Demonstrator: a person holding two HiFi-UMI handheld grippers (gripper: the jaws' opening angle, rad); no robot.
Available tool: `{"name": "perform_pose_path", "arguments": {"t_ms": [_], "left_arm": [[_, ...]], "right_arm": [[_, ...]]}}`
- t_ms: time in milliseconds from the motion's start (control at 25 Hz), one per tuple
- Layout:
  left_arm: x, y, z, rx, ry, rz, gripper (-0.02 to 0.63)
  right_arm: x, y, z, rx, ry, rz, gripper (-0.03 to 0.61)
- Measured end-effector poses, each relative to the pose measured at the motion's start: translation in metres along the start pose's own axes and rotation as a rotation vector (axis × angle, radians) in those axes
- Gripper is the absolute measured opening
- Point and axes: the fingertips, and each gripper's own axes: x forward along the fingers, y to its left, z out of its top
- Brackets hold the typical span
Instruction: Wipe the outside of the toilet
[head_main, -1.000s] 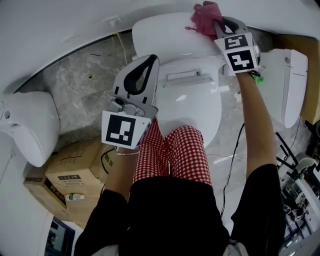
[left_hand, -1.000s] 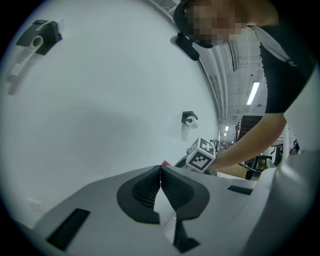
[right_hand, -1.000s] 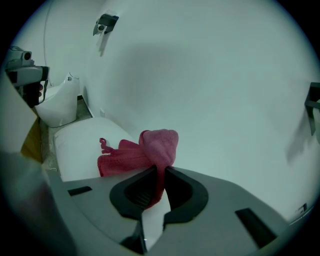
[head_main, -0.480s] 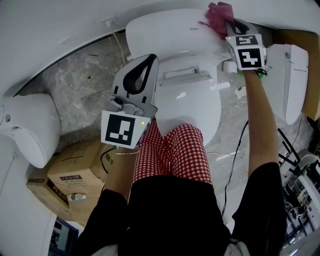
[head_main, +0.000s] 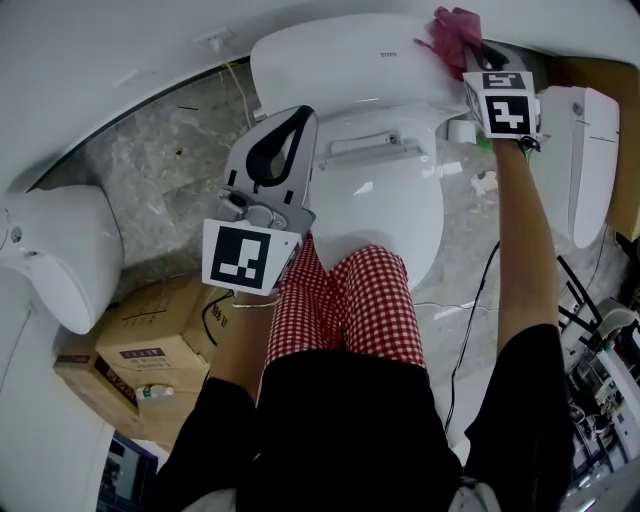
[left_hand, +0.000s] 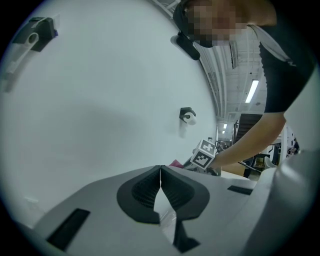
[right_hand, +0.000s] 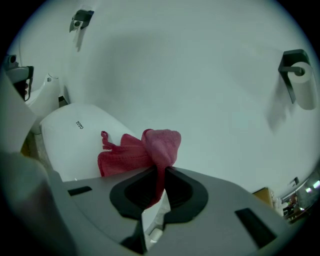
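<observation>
Pink cloth (right_hand: 145, 150) pinched in right tongs (right_hand: 160, 172); at toilet tank (head_main: 340, 55) (corner)

White toilet (head_main: 385, 205), lid shut. Crumpled pink cloth (head_main: 455, 30) is bunched on the right end of its tank (head_main: 340, 55), pinched by the right gripper (right_hand: 161, 176).

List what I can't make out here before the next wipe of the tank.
1. Whether the crumpled pink cloth touches the white toilet tank lid: head view, the right tongs' marker cube covers it; right gripper view, the tongs' grey body hides the cloth's underside.
2. Front of the white toilet seat lid and the bowl below: head view, behind the red checked trousers and the left tongs.
3. Dirt on the porcelain: too small in every view.
</observation>
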Motion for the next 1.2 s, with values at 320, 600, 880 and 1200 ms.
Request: {"name": "perform_pose_path", "arguments": {"t_ms": [320,600,880,1200], "left_arm": [[-0.001,0.002,-0.003,-0.011,0.000,0.010,0.011],[0.000,0.000,-0.003,-0.023,0.000,0.006,0.011],[-0.003,0.002,-0.005,-0.013,0.006,0.010,0.011],[-0.007,0.007,-0.005,-0.016,0.016,0.006,0.011]], "right_arm": [[0.002,-0.009,-0.013,0.019,0.026,-0.033,0.057],[0.004,-0.013,-0.018,0.036,0.040,-0.049,0.055],[0.001,-0.019,-0.020,0.129,0.008,-0.085,0.057],[-0.030,-0.023,-0.001,0.264,-0.169,-0.143,0.057]]}}
